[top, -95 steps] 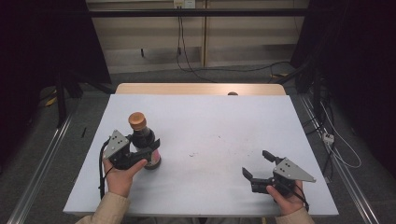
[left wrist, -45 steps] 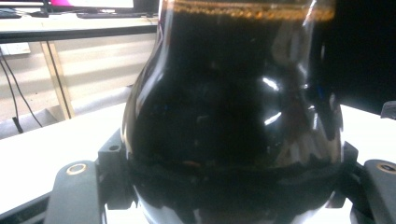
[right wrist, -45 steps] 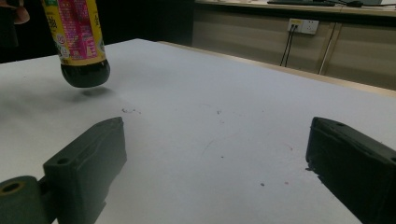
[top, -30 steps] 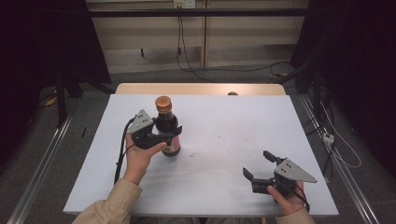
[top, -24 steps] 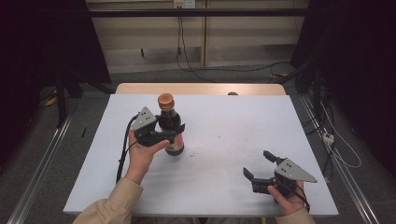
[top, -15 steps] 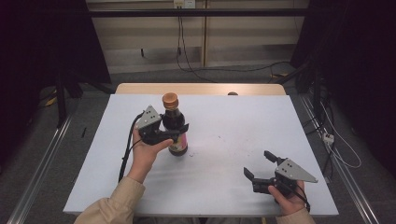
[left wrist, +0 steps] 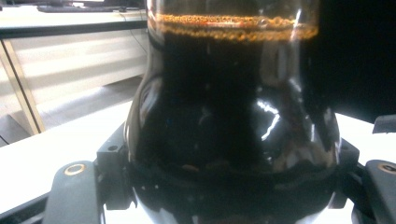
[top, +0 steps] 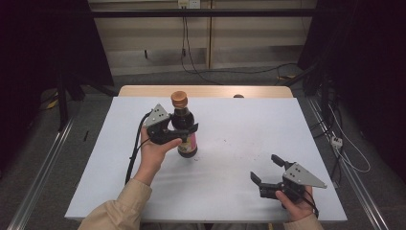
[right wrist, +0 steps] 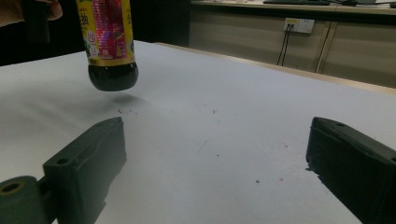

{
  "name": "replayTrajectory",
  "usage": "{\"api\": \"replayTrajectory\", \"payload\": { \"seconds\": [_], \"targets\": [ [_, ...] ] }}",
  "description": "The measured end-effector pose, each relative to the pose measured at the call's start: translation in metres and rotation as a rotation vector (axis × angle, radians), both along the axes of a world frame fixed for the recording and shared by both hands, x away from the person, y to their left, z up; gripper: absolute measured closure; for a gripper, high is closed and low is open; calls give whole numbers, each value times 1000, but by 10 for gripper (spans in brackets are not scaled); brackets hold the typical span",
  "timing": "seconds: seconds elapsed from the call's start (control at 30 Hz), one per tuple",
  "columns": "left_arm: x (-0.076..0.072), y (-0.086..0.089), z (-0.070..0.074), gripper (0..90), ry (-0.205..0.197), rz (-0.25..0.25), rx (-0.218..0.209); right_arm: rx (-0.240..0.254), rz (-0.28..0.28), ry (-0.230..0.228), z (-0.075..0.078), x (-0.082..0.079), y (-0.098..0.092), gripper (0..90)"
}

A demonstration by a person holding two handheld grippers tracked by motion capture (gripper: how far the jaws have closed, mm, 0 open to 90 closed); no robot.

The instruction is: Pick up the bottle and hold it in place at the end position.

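High view: you have one bottle (top: 184, 129) and two grippers on the white table (top: 239, 124). Your left gripper (top: 178, 134) is clamped around the bottle's dark body, holding it left of the table's centre, toward the far side. The bottle stands upright, long axis vertical, orange cap (top: 178, 98) on top. In the right gripper view its rounded base (right wrist: 113, 77) hangs clear of the table, with a shadow below it. In the left gripper view the dark liquid shows a foam line near the neck (left wrist: 233, 25). Your right gripper (top: 268, 171) rests at the near right, jaws spread wide with nothing between them, well apart from the bottle.
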State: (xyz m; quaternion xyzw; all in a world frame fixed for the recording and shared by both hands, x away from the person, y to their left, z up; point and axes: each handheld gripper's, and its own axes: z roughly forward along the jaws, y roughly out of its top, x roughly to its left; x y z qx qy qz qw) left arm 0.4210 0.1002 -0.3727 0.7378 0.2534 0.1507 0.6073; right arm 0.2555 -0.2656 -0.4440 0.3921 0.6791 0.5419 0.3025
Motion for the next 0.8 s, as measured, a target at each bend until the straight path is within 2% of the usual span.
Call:
{"api": "replayTrajectory", "payload": {
  "seconds": [0.43, 0.73, 0.8],
  "targets": [
    [9, -18, -8, 261, 3, -25, 26, 2, 0, -9, 1, -2, -2, 42],
    [14, -26, -7, 261, 0, -37, 25, 7, -5, -8, 2, -2, -4, 42],
    [16, -28, -6, 261, -5, -40, 38, 8, -4, -6, 1, -2, -4, 42]
  ]
}}
